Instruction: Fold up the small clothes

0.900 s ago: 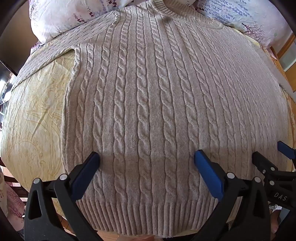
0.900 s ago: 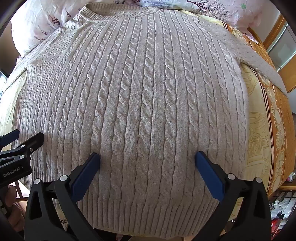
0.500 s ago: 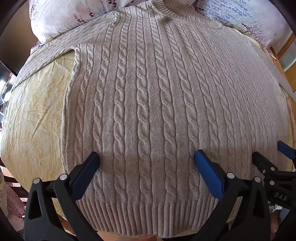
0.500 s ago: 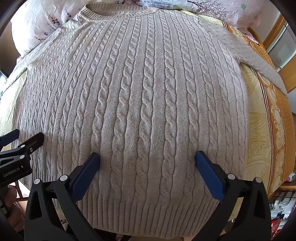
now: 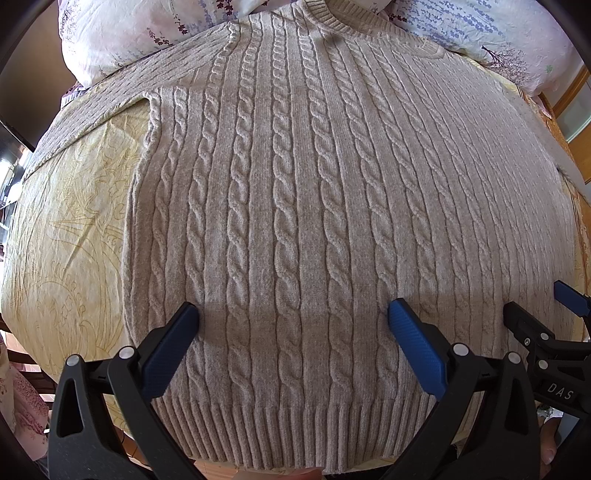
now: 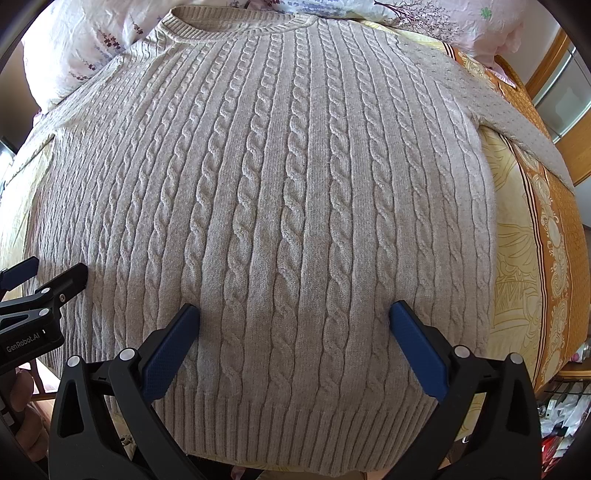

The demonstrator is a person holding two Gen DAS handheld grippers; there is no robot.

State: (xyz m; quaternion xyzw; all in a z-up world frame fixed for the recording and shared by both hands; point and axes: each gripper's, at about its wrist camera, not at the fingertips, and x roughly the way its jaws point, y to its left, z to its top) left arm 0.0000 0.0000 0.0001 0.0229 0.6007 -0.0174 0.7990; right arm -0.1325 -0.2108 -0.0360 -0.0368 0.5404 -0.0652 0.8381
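Note:
A beige cable-knit sweater (image 5: 295,206) lies flat, front up, on a bed, collar far and ribbed hem near; it also shows in the right wrist view (image 6: 288,206). Its sleeves stretch out left (image 5: 92,110) and right (image 6: 517,129). My left gripper (image 5: 293,314) is open and empty, hovering over the lower left part above the hem. My right gripper (image 6: 293,314) is open and empty over the lower right part. Each gripper appears at the edge of the other's view: the right one (image 5: 535,325) and the left one (image 6: 44,280).
A yellow patterned bedsheet (image 5: 66,240) covers the bed, with an orange border on the right (image 6: 554,258). Floral pillows (image 5: 122,33) lie beyond the collar. The bed's near edge is just below the hem. Wooden furniture (image 6: 546,66) stands at the far right.

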